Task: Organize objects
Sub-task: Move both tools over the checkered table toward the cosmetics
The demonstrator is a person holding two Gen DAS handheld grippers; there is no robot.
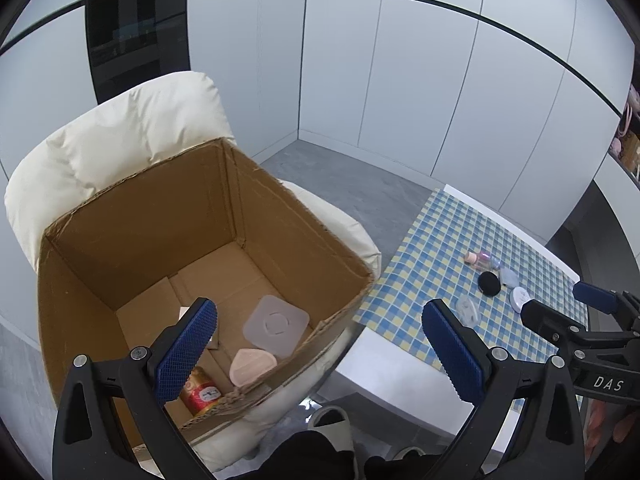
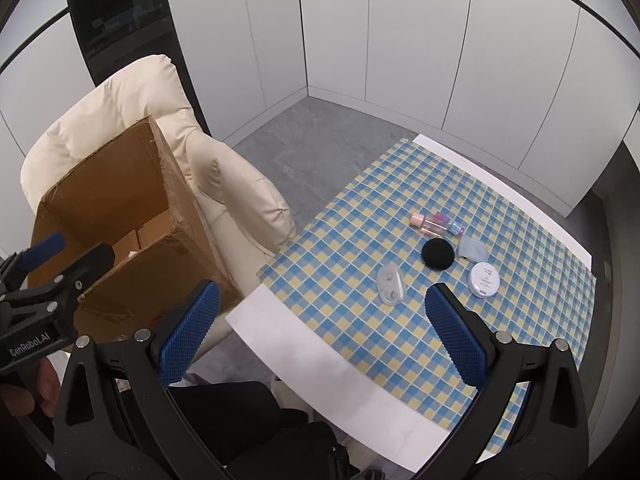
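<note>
**A:** Cardboard box (image 1: 160,216) first. Where does it sit?

**B:** On the seat of a cream armchair (image 1: 120,128), open at the top, just beside the table (image 2: 320,364). The left gripper (image 1: 320,344) hangs over the near rim of the box with its blue pads spread wide and nothing between them.

**A:** What lies inside the box?

**B:** On its floor, a pale grey square pad (image 1: 276,326), with a pink wedge-shaped sponge (image 1: 252,366) touching its near edge. A red and gold can (image 1: 200,394) lies in the near corner, partly hidden behind the left finger.

**A:** And the right gripper (image 2: 322,334)?

**B:** It is held above the near edge of the table, fingers wide apart and empty too. In the left wrist view, its tips show at the right side, over the checked cloth (image 2: 520,240).

**A:** What is on that cloth?

**B:** A loose cluster well apart from the box. Nearest the right gripper lies a clear oval case (image 2: 391,283). Beyond it sits a black round puff (image 2: 438,254), and to the right of that a white round compact (image 2: 484,280). A small clear grey packet (image 2: 473,249) lies just behind the compact. Farthest back, a small bottle with a pink cap (image 2: 430,224) lies on its side, with a tiny blue and pink item (image 2: 455,227) touching it; I cannot tell what that is.

**A:** Any sign of the person?

**B:** Dark clothing at the bottom of both views, and a light slipper (image 1: 332,420) on the grey floor.
</note>
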